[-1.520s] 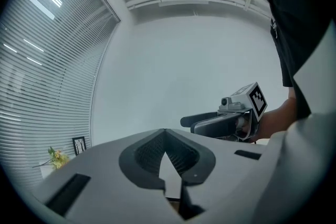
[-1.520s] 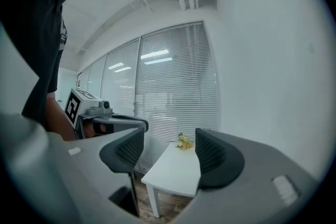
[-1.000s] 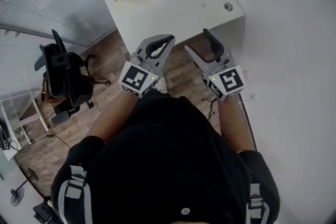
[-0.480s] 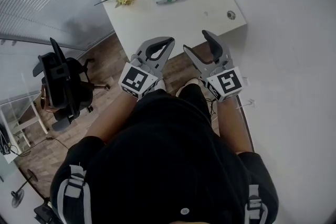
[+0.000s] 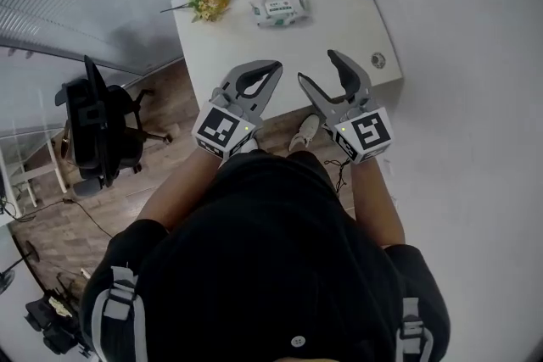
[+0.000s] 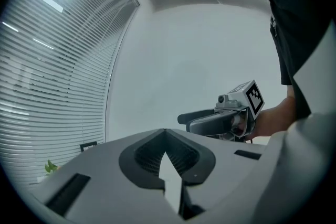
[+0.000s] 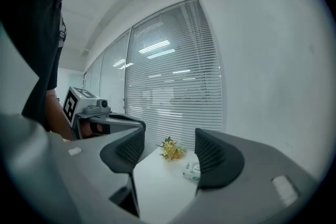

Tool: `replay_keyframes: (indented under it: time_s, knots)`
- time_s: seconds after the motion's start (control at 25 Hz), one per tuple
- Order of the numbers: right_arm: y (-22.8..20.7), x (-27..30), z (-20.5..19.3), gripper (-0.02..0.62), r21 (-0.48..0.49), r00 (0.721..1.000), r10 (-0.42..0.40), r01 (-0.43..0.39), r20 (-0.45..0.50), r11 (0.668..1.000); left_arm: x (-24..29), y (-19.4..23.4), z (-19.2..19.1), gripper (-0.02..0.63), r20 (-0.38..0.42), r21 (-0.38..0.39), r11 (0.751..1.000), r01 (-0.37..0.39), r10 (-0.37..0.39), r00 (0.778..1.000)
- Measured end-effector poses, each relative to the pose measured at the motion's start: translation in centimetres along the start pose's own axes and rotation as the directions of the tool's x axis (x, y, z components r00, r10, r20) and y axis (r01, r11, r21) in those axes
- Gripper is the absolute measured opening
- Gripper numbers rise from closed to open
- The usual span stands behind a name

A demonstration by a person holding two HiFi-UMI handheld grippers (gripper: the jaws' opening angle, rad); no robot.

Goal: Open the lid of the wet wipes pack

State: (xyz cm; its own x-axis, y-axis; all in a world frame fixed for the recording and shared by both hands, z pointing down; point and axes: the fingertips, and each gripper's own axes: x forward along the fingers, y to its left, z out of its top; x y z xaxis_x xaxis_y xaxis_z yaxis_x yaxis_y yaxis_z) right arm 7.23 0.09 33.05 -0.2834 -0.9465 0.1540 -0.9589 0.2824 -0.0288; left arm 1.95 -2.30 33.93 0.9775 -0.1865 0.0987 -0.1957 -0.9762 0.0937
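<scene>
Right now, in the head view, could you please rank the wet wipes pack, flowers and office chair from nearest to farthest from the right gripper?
1. Wet wipes pack, on the desk ahead of the right gripper.
2. Flowers, desk's far left corner.
3. Office chair, off the desk, far left.

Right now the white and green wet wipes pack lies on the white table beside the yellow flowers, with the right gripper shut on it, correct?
No. The pack lies on the table beside the flowers, but the right gripper is not shut on it: the right gripper view shows its jaws apart, empty, well short of the pack.
</scene>
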Motion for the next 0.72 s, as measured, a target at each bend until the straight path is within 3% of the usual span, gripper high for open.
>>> replay_keyframes:
  time_s: [0.36, 0.72]
  knots:
    - [-8.5, 1.5, 0.1, 0.298, 0.003, 0.989, 0.148, -0.148, 0.004, 0.989, 7.7, 1.3, 0.8, 0.002, -0.019, 0.011, 0.989, -0.144, 0.144, 0.989]
    - [-14.4, 3.3, -2.2, 0.293, 0.025, 0.951, 0.308, -0.308, -0.020, 0.951, 12.2, 2.9, 0.2, 0.002, -0.033, -0.019, 0.941, -0.337, 0.336, 0.941]
